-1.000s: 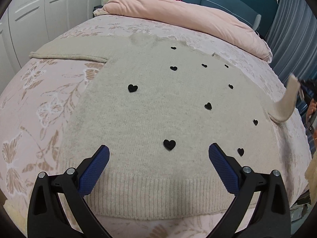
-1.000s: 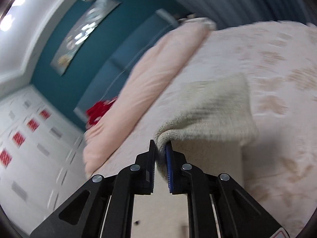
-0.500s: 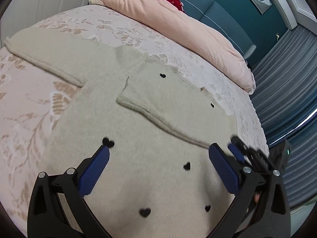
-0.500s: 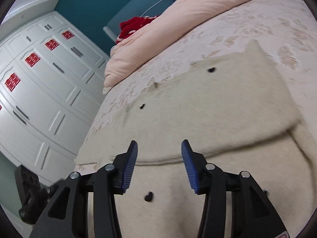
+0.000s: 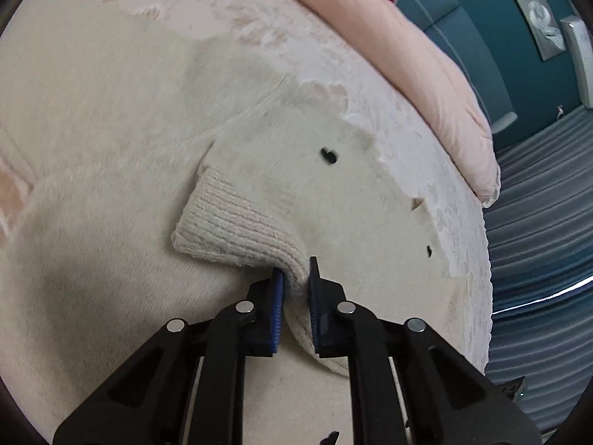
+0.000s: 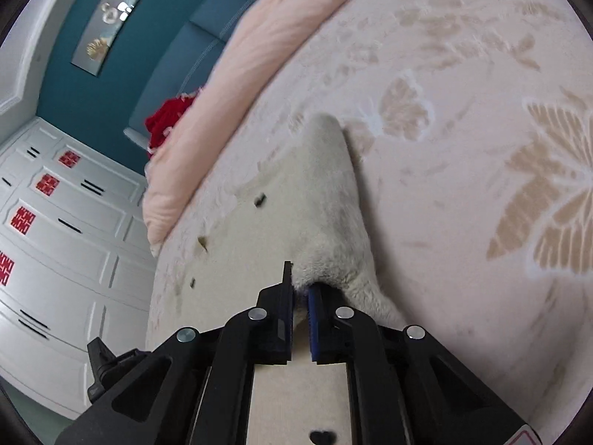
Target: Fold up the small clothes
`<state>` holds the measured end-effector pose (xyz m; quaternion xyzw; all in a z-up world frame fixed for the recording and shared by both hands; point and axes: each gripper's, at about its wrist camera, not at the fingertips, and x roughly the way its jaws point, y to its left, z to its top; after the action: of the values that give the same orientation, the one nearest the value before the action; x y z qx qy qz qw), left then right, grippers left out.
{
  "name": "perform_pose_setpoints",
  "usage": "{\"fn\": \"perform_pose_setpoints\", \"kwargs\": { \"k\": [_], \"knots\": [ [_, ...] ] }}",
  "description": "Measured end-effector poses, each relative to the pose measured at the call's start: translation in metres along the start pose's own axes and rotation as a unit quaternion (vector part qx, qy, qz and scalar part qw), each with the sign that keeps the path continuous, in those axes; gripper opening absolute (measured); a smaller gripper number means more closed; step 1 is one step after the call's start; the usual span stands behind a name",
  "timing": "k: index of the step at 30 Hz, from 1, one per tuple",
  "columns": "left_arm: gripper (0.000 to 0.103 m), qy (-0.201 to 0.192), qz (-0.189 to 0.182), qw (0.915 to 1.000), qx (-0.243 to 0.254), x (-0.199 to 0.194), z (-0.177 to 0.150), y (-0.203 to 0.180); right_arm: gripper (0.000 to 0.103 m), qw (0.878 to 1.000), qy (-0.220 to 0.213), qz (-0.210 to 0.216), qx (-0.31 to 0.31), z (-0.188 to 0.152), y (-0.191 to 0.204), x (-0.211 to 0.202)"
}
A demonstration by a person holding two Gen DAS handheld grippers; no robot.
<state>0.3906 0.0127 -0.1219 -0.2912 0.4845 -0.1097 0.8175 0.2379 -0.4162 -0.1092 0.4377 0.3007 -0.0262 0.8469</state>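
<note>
The bed wears a pale cover with tan floral patterning. A cream sweater dotted with black hearts lies flat across it, and a pink duvet is heaped along its far edge toward one o'clock.

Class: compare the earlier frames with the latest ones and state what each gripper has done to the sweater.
Both grippers, open half a second ago, have closed: the left gripper pinches the ribbed cuff of the folded sleeve, the right gripper a sweater edge. The pink duvet is unmoved.
</note>
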Motion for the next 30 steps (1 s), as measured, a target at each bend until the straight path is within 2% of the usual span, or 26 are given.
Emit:
{"fn": "perform_pose_setpoints", "kwargs": {
  "k": [2,3,4,6,7,8,10,13,14,16,17,18,19,21,22,23,25,26,28,30],
  "knots": [
    [0.011,-0.043,-0.024,0.9982,0.035,-0.015,0.007,-0.015,0.007,0.998,-0.047,0.044,-0.005,0.005,0.009,-0.022],
    [0.011,-0.052,-0.020,0.9969,0.056,-0.017,0.007,-0.020,0.006,0.997,-0.063,0.041,-0.017,0.004,0.010,-0.028],
    [0.011,-0.048,-0.010,0.9959,0.075,-0.011,0.006,-0.024,0.006,0.998,-0.058,0.016,-0.028,0.001,0.005,-0.023],
    [0.011,-0.018,0.033,0.9954,0.088,0.013,-0.003,-0.017,0.006,0.997,0.025,-0.068,-0.022,-0.009,-0.025,0.012],
    [0.011,0.000,0.050,0.9955,0.080,0.025,-0.008,-0.006,0.004,0.996,0.050,-0.078,-0.012,-0.016,-0.038,0.021],
    [0.011,0.010,0.056,0.9961,0.068,0.031,-0.014,0.005,0.006,0.997,0.032,-0.066,-0.014,-0.018,-0.038,0.013],
    [0.013,-0.011,0.033,0.9978,0.056,0.025,-0.022,0.016,0.009,0.997,0.014,-0.071,-0.028,-0.016,-0.024,-0.007],
    [0.014,-0.016,0.028,0.9979,0.057,0.023,-0.025,0.019,0.016,0.996,-0.038,-0.058,-0.064,-0.017,0.000,-0.039],
    [0.014,-0.018,0.028,0.9978,0.057,0.023,-0.025,0.019,0.015,0.994,-0.043,-0.059,-0.080,-0.016,0.007,-0.040],
    [0.014,-0.023,0.032,0.9975,0.059,0.022,-0.027,0.019,0.016,0.991,-0.014,-0.081,-0.109,-0.010,0.012,-0.022],
    [0.015,-0.023,0.032,0.9975,0.059,0.022,-0.028,0.018,0.015,0.987,0.012,-0.106,-0.118,-0.008,0.009,-0.004],
    [0.015,-0.022,0.029,0.9979,0.054,0.021,-0.028,0.019,0.009,0.980,0.050,-0.146,-0.129,-0.010,0.001,0.018],
    [0.017,-0.019,0.020,0.9988,0.042,0.016,-0.027,0.022,0.000,0.972,0.075,-0.177,-0.135,-0.015,-0.007,0.033],
    [0.021,-0.020,-0.002,0.9997,0.016,-0.003,-0.024,0.033,0.010,0.974,0.047,-0.173,-0.138,-0.023,0.005,0.019],
    [0.028,-0.030,-0.005,0.9995,0.010,-0.018,-0.021,0.041,0.016,0.975,0.043,-0.162,-0.146,-0.029,0.017,0.009],
    [0.040,-0.043,-0.003,0.9990,0.005,-0.033,-0.017,0.052,0.016,0.975,0.037,-0.149,-0.158,-0.038,0.029,-0.003],
    [0.054,-0.072,0.032,0.9969,-0.004,-0.063,-0.004,0.084,0.018,0.972,0.041,-0.129,-0.193,-0.068,0.050,-0.021],
    [0.060,-0.083,0.062,0.9945,-0.011,-0.076,0.005,0.103,0.023,0.968,0.046,-0.127,-0.212,-0.087,0.057,-0.028],
    [0.061,-0.097,0.119,0.9877,-0.030,-0.098,0.026,0.145,0.034,0.961,0.062,-0.125,-0.241,-0.127,0.066,-0.037],
    [0.063,-0.111,0.168,0.9775,-0.062,-0.119,0.050,0.188,0.036,0.954,0.074,-0.124,-0.264,-0.162,0.071,-0.042]
  ]
}}
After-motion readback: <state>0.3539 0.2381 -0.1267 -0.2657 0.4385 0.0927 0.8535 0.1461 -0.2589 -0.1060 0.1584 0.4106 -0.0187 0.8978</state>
